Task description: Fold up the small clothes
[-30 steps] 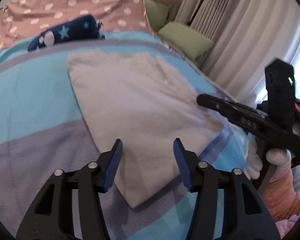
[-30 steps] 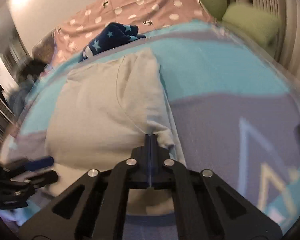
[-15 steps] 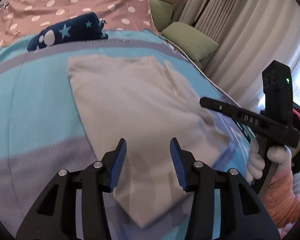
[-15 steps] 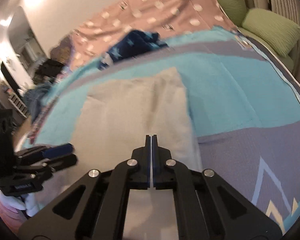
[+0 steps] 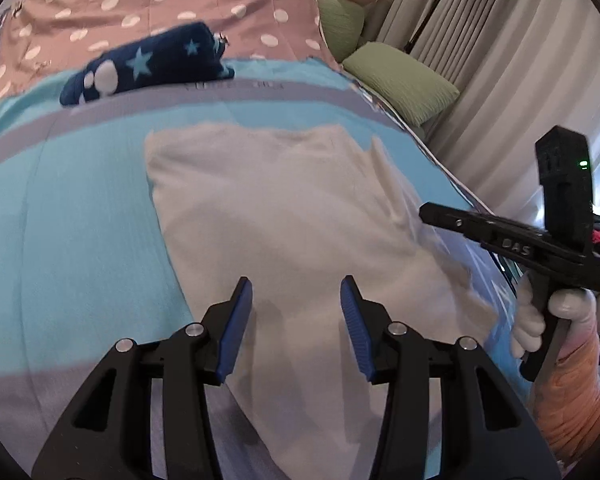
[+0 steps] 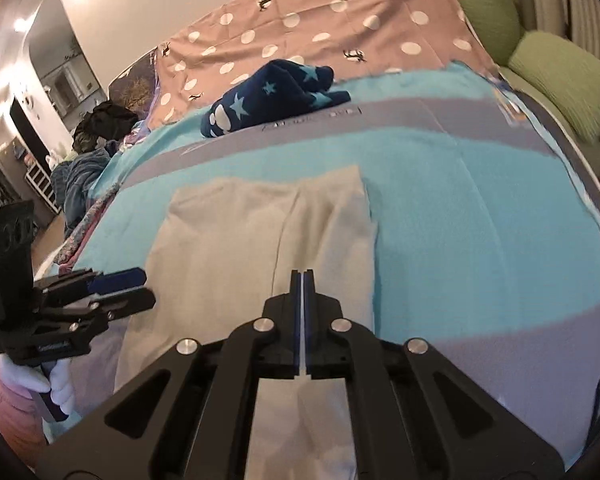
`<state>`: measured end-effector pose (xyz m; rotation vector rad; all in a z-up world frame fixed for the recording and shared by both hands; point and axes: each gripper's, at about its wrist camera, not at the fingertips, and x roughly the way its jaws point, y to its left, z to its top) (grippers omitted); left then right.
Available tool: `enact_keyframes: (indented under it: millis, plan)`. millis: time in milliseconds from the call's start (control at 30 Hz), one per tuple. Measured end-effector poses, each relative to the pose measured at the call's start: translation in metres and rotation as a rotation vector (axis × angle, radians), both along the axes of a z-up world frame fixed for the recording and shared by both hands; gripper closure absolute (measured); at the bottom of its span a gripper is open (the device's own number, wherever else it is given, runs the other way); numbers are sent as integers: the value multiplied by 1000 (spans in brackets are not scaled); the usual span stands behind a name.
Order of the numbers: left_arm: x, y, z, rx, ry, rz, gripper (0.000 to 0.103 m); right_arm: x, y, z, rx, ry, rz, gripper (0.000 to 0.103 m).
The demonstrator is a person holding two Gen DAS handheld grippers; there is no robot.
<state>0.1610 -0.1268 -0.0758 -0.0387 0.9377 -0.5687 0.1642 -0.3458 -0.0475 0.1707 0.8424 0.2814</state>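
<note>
A cream garment (image 5: 280,208) lies flat on the blue and grey blanket (image 5: 80,200), with a lengthwise fold line along its right part (image 6: 284,224). My left gripper (image 5: 296,296) hovers just above the garment's near end, open, its blue pads apart with nothing between them. It also shows at the left in the right wrist view (image 6: 144,288). My right gripper (image 6: 301,276) is shut with nothing in its jaws, held over the garment's near right part. In the left wrist view its tip (image 5: 422,214) hangs beside the garment's right edge, in a white-gloved hand (image 5: 568,312).
A navy star-print garment (image 5: 152,64) lies folded at the far edge of the blanket, before a pink polka-dot sheet (image 5: 180,0). Green pillows (image 5: 400,76) and curtains (image 5: 500,60) line the right side. A pile of dark clothes (image 6: 100,120) sits far left.
The right gripper was at the garment's folded edge a second ago; it has since lifted away and drawn back, still shut. The left gripper has shifted over the garment.
</note>
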Motion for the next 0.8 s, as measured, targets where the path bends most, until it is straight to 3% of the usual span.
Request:
enact_keyframes:
  millis: [133, 233, 367, 433, 533, 667, 733, 767, 800]
  plan:
    - [31, -1, 4, 9, -4, 36, 55, 35, 4, -4, -35, 19, 27, 101]
    - [59, -4, 4, -12, 7, 37, 55, 62, -2, -39, -141, 116, -37, 100]
    - [102, -6, -33, 107, 81, 104, 55, 60, -16, -52, -59, 76, -22, 102]
    - [98, -3, -39, 74, 39, 110, 55, 59, -15, -52, -62, 71, -22, 102]
    - [87, -14, -36, 175, -30, 70, 54, 52, -14, -47, -90, 51, -26, 102]
    - [92, -7, -31, 130, 5, 101, 54, 35, -28, -31, -62, 20, -66, 90]
    - [90, 2, -26, 100, 11, 135, 54, 24, -37, -23, -63, 9, -79, 73]
    - [88, 5, -24, 94, 10, 141, 54, 19, -41, -21, -64, 7, -80, 59]
    - [85, 8, -21, 89, 8, 145, 54, 11, -46, -19, -56, 7, -76, 54]
